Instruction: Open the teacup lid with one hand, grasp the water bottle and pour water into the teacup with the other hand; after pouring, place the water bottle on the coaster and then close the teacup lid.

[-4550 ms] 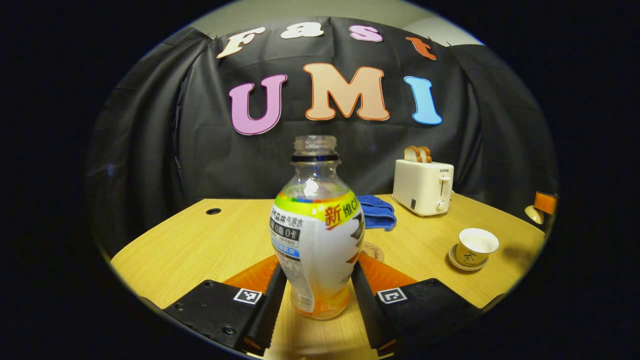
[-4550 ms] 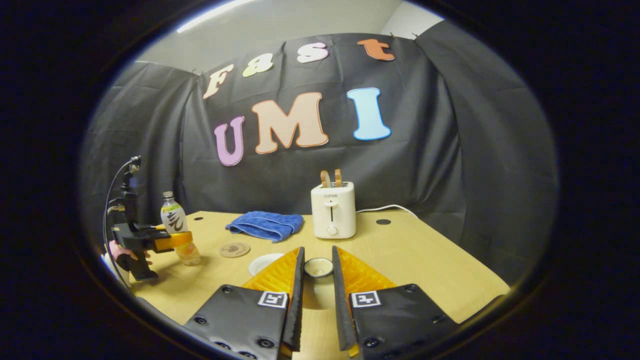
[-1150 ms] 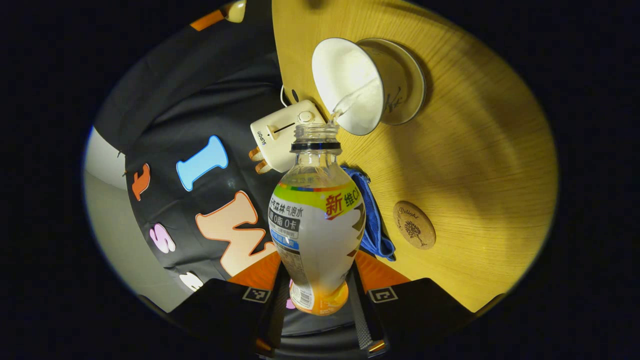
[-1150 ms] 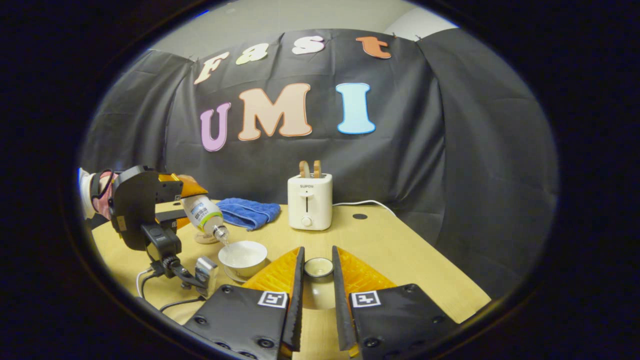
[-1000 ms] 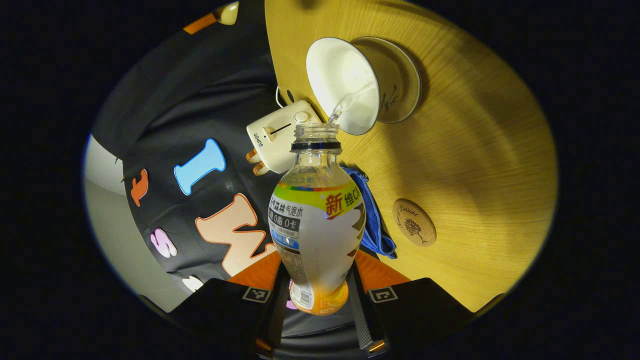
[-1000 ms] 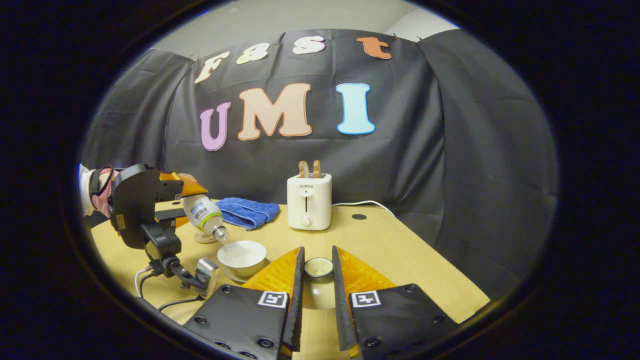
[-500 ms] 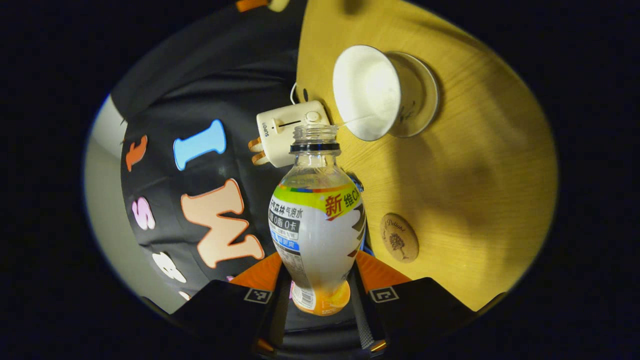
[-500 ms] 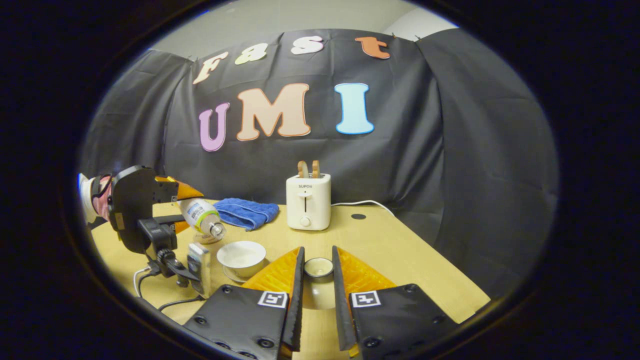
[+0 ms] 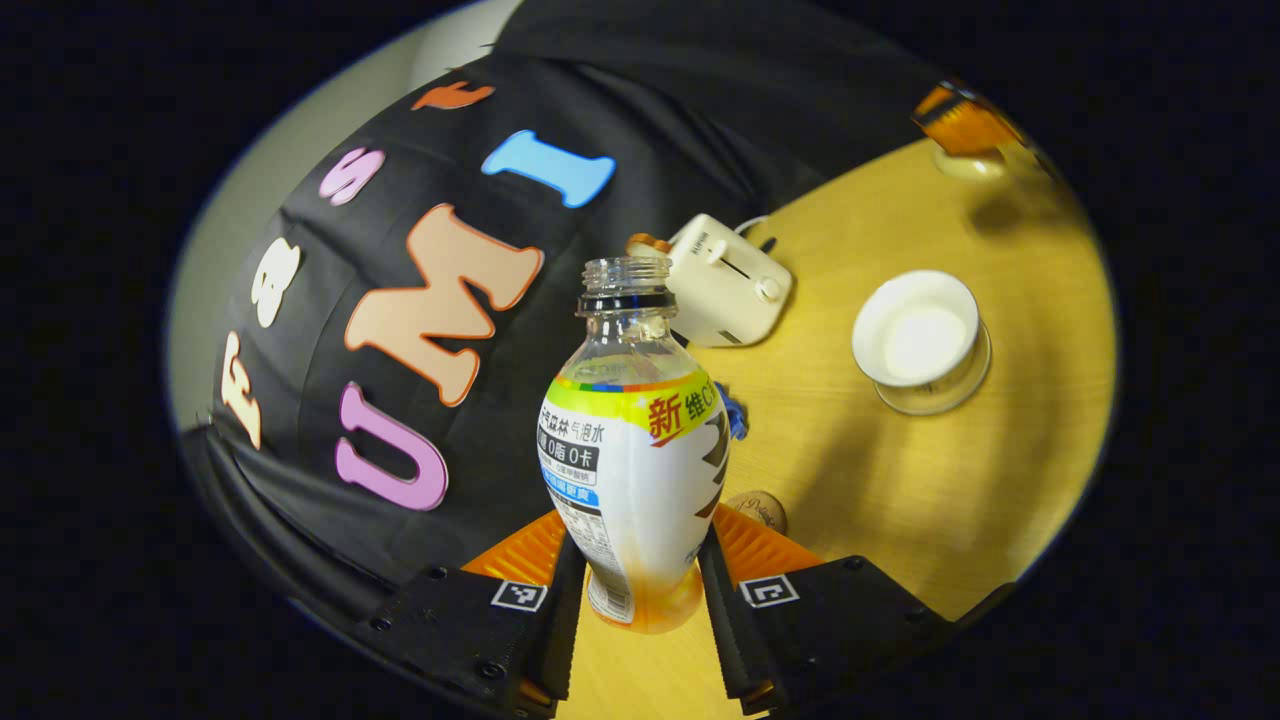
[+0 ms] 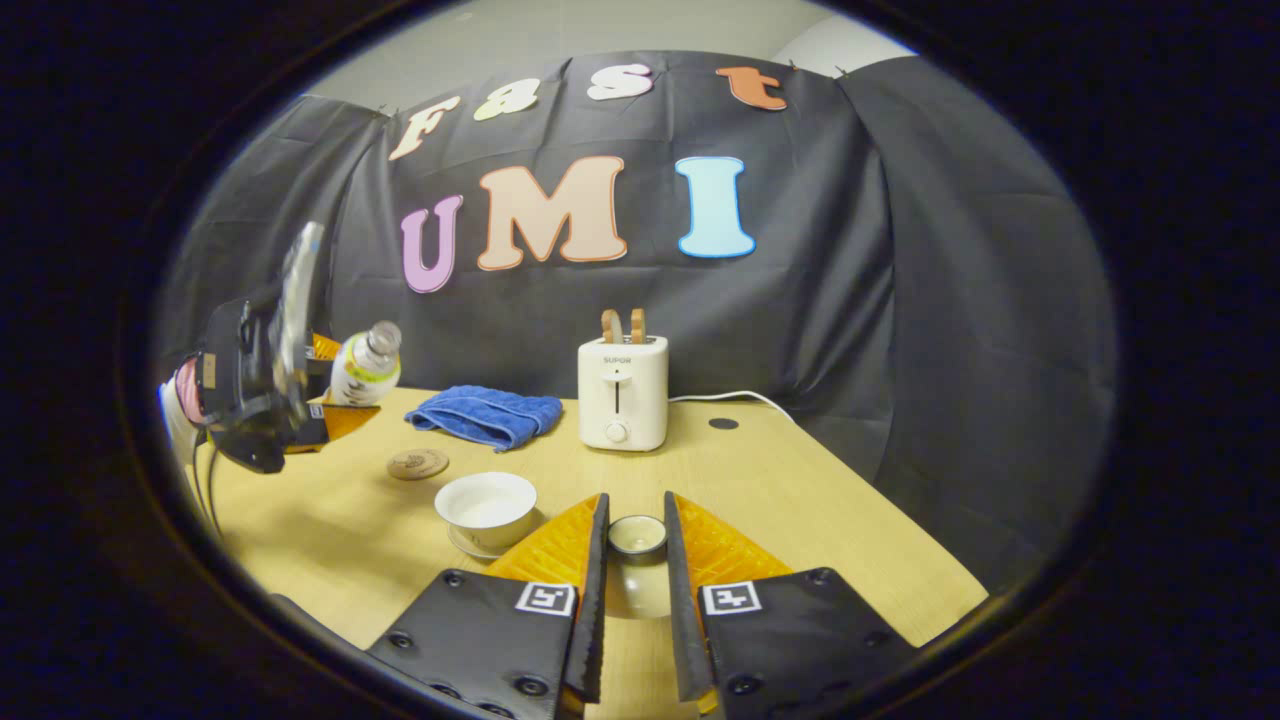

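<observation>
The left claw (image 9: 633, 590) grips the uncapped, partly full water bottle (image 9: 633, 470) low on its labelled body, tilted above the tabletop (image 9: 900, 480). Ahead to its right stands the open teacup (image 9: 920, 338). The right claw (image 10: 633, 560) pinches the lid (image 10: 637, 535).

Clear glossy plastic bottle (image 9: 633, 440), glazed white cup (image 9: 920, 338), matt wood-grain table (image 9: 930, 480), blue terry cloth (image 10: 487, 415).

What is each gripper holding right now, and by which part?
The left gripper clamps the water bottle by its lower body, near the base. The right gripper holds the teacup lid between its fingers by the knob, with the lid's body below them.
</observation>
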The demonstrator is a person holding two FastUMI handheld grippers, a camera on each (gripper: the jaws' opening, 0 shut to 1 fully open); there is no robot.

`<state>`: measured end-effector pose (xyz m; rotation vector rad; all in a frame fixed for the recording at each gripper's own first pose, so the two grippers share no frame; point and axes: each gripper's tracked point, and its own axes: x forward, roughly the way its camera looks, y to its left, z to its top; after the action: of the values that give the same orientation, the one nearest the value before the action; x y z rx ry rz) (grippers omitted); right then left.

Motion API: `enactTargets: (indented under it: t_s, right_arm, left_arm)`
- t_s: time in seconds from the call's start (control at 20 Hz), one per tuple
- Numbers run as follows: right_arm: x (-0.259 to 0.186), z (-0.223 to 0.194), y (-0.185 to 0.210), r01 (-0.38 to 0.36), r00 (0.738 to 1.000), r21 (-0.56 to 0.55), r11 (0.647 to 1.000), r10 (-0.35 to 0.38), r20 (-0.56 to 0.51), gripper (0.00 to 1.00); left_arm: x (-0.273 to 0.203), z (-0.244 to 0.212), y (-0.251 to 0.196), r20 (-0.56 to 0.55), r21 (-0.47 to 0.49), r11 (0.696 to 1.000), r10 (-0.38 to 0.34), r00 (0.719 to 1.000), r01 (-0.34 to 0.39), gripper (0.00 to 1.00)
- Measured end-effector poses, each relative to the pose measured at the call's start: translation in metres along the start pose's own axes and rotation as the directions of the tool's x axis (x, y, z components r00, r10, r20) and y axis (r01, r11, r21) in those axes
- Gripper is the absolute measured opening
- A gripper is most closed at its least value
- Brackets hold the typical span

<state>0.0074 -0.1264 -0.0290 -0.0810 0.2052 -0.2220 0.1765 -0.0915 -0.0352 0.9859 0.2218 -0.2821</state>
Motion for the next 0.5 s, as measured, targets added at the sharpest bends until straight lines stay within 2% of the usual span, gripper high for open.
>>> enactTargets:
  t_s: [0.1, 0.2, 0.35, 0.5]
  right_arm:
    - [0.000, -0.001, 0.001, -0.001, 1.000, -0.003, 1.000, 0.001, -0.002, 0.33]
    - [0.001, -0.001, 0.000, 0.001, 1.000, -0.003, 1.000, -0.001, -0.001, 0.33]
    - [0.003, -0.004, -0.001, 0.001, 1.000, 0.000, 1.000, -0.001, -0.005, 0.33]
    - [0.005, -0.005, -0.002, 0.002, 1.000, 0.001, 1.000, -0.002, -0.009, 0.33]
  left_arm:
    - [-0.001, -0.004, 0.010, 0.026, -0.128, 0.992, 0.024, 0.999, -0.021, 0.54]
    - [0.005, -0.009, 0.020, 0.053, -0.278, 0.960, 0.045, 0.998, -0.029, 0.54]
    - [0.014, -0.016, 0.026, 0.091, -0.498, 0.867, 0.056, 0.994, -0.003, 0.55]
    - [0.024, -0.020, 0.028, 0.119, -0.628, 0.777, 0.055, 0.991, 0.032, 0.53]
